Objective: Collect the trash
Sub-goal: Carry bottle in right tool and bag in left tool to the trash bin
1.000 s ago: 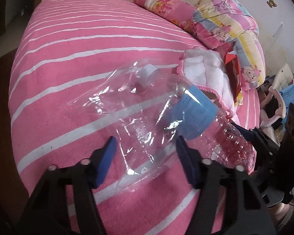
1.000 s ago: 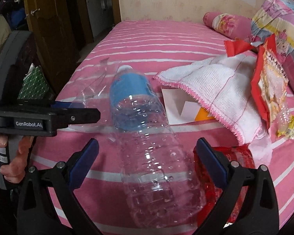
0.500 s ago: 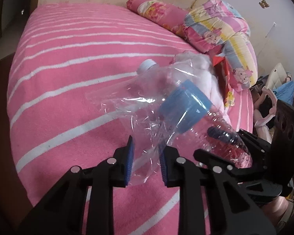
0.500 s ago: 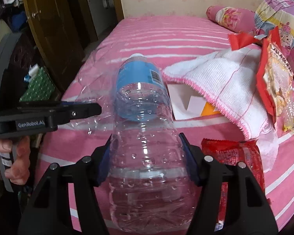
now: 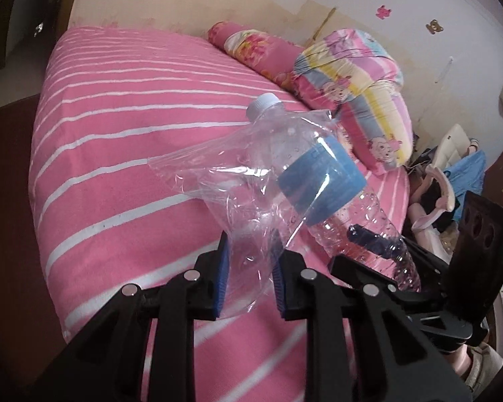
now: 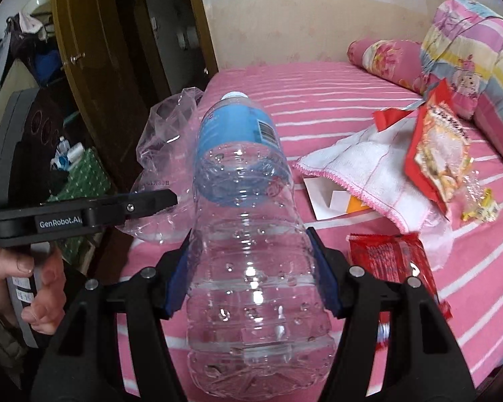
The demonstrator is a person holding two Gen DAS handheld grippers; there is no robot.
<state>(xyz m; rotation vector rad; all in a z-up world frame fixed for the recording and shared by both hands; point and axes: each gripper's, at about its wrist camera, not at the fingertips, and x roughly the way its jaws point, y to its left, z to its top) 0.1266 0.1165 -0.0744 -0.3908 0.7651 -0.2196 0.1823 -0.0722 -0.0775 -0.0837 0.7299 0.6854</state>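
Note:
A clear plastic bottle (image 6: 244, 201) with a blue label and white cap is clamped around its lower body by my right gripper (image 6: 249, 244), cap pointing away, lifted above the pink striped bed (image 6: 335, 107). A clear plastic bag (image 5: 238, 174) hangs crumpled from my left gripper (image 5: 249, 261), which is shut on its lower edge. In the left wrist view the bottle (image 5: 322, 181) sits just behind the bag, partly seen through the film. In the right wrist view the bag (image 6: 164, 140) is left of the bottle, pinched by the left gripper's fingers (image 6: 144, 201).
On the bed right of the bottle lie a white towel (image 6: 362, 164), a red snack wrapper (image 6: 439, 154), another red packet (image 6: 389, 261), white paper (image 6: 325, 197) and a small candy wrapper (image 6: 479, 201). Pillows (image 5: 352, 77) line the wall. A wooden door (image 6: 94, 50) stands left.
Both grippers closed, the left on the bag and the right on the bottle. Both then rose, lifting bag and bottle off the bedspread.

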